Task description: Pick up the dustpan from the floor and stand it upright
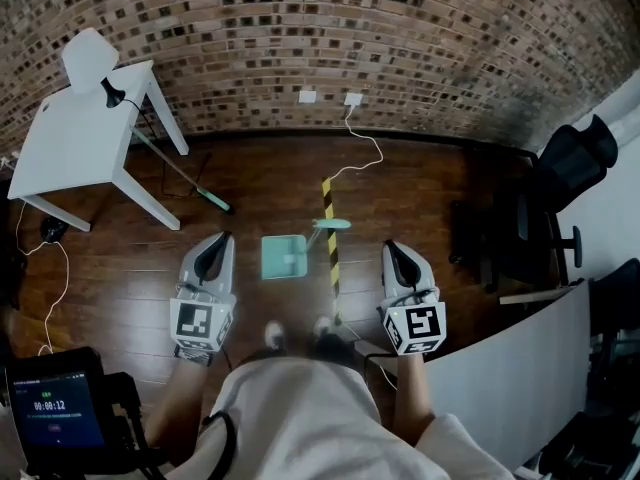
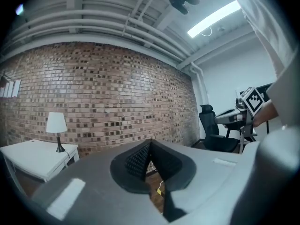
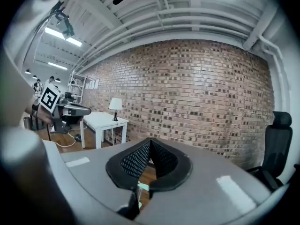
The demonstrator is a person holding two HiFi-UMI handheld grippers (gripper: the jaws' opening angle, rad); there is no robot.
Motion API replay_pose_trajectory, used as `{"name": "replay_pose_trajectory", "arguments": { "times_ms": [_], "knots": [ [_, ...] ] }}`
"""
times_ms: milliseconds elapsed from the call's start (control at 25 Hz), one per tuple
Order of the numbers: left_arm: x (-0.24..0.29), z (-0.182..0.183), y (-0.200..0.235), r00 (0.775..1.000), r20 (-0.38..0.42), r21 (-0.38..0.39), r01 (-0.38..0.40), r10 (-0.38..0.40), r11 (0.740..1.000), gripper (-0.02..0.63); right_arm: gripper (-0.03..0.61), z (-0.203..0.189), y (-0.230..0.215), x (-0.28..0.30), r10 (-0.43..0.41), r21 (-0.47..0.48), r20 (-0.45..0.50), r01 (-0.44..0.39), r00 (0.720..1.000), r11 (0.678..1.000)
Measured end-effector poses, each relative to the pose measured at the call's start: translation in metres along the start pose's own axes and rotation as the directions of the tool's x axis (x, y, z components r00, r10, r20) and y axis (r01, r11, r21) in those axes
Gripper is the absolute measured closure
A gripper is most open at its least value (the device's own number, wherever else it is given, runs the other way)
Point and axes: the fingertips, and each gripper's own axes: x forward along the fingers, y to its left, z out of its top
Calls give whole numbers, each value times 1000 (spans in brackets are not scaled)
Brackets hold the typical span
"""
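- Evidently the dustpan [image 1: 283, 258] is a light thing: a pale green plastic tray with a long, thin pole [image 1: 331, 253] banded yellow and black. I would expect little weight. The pole should be stiff and the tray walls should have some give.
- The plastic is probably smooth and a bit slippery on the wooden floor [image 1: 420, 193], so a nudge may make it slide rather than lift. It is not fragile, and a firm pinch should do no harm.
- The best hold looks to be on the pole, which is narrow enough for a claw to close round. Raising the far end of it should tip the tray onto its base. The rim of the tray is a second choice, thinner and more likely to twist.
- In the head view the dustpan lies flat on the floor, in front of the person's feet, between the two claws but well below them. The pole runs along the tray's right edge from 12 o'clock to 6 o'clock.
- The left claw [image 1: 222, 236] has its jaws together with nothing in them, as its own view [image 2: 150, 143] shows. The tray sits at about 3 to 4 o'clock from its tips and is not touching them.
- The right claw [image 1: 388, 244] is also closed and empty [image 3: 150, 142]. The pole lies at 9 o'clock from it, with the tray just beyond.
- In the right gripper view a sliver of pale green shows below the pads at 6 o'clock, probably the dustpan far beneath. Both claws point at the brick wall rather than down, so each must open and drop before it can take hold.
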Motion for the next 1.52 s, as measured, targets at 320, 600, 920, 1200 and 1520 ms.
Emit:
{"name": "replay_pose_trajectory", "arguments": {
  "times_ms": [320, 600, 920, 1200, 1520],
  "knots": [
    [-5, 26, -31, 999, 35, -18, -7, 8, 1000, 614, 566, 15, -6, -15, 29, 101, 52, -34, 998, 994],
    [6, 30, -45, 999, 36, -29, -6, 7, 1000, 614, 566, 17, -9, -9, 69, 101, 55, -74, 996, 992],
    [4, 25, -37, 1000, 27, -35, -7, 8, 999, 614, 566, 14, -6, -7, 73, 89, 52, -77, 996, 993],
    [-17, 26, -21, 999, 21, -42, 31, -30, 999, 614, 566, 30, 16, -14, 32, 65, 58, -36, 998, 997],
    [-69, 20, -14, 999, 12, -24, 33, -32, 999, 614, 568, 43, 23, -76, -76, 113, 159, 58, 984, 992]
  ]
}}
